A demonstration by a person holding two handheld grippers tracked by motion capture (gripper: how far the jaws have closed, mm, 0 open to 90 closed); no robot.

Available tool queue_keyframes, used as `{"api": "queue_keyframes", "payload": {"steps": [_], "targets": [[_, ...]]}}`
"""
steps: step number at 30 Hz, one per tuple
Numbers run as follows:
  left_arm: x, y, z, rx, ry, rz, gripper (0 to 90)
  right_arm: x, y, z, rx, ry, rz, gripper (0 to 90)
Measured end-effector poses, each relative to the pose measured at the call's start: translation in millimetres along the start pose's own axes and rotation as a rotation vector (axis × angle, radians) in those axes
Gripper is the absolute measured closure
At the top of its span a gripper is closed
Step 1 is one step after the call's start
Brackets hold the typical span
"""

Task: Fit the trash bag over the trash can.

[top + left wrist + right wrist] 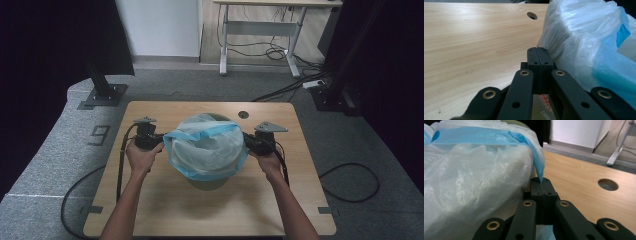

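My left gripper (159, 140) and right gripper (248, 141) are both clamped tight on the bag (207, 145), one at each side of its blue-edged rim, stretched over the bin (208, 183) at mid-table (165, 210). In the right gripper view the blue hem runs into the closed jaws. Bare wood lies all round; a hole (243, 114) sits near the far edge.

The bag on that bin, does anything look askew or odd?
Yes. The plastic bag isn't seated around the green bin: it balloons loosely over the top, its blue hem slanting lower at the front. Left gripper and right gripper pinch its opposite edges.
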State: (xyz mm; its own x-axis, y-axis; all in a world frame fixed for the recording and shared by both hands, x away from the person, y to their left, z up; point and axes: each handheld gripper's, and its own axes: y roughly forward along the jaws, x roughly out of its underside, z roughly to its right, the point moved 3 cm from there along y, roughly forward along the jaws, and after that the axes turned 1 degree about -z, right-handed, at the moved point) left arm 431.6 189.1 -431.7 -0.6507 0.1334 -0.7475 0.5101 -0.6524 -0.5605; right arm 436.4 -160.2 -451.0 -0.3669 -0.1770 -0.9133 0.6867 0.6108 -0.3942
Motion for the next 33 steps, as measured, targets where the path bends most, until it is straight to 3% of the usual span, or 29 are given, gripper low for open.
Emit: {"api": "queue_keyframes", "payload": {"steps": [4, 9, 12, 21, 24, 33], "targets": [[-0.8, -8.8, 0.7, -0.023, 0.021, 0.036, 89.8, -4.5, -7.9, -1.6, 0.027, -0.013, 0.04, 82.2], [-4.3, -28.1, 5.1, -0.024, 0.042, 0.132, 67.3, -8.0, -18.7, -0.2, 0.036, -0.025, 0.065, 81.2], [-5.8, -40.1, 7.8, -0.006, 0.068, 0.161, 59.8, -9.5, -23.3, 1.8, 0.041, -0.024, 0.072, 83.2], [-11.6, -62.0, 35.1, 0.04, 0.182, 0.172, 52.4, -13.4, -29.3, 2.7, 0.043, -0.033, 0.073, 85.7], [-9.5, -66.9, 44.2, 0.059, 0.212, 0.147, 49.9, -13.2, -29.7, 2.8, 0.044, -0.034, 0.07, 85.7], [5.2, -65.1, 57.0, 0.073, 0.252, 0.086, 43.6, -13.5, -32.0, 3.3, 0.048, -0.034, 0.068, 85.8]]}}
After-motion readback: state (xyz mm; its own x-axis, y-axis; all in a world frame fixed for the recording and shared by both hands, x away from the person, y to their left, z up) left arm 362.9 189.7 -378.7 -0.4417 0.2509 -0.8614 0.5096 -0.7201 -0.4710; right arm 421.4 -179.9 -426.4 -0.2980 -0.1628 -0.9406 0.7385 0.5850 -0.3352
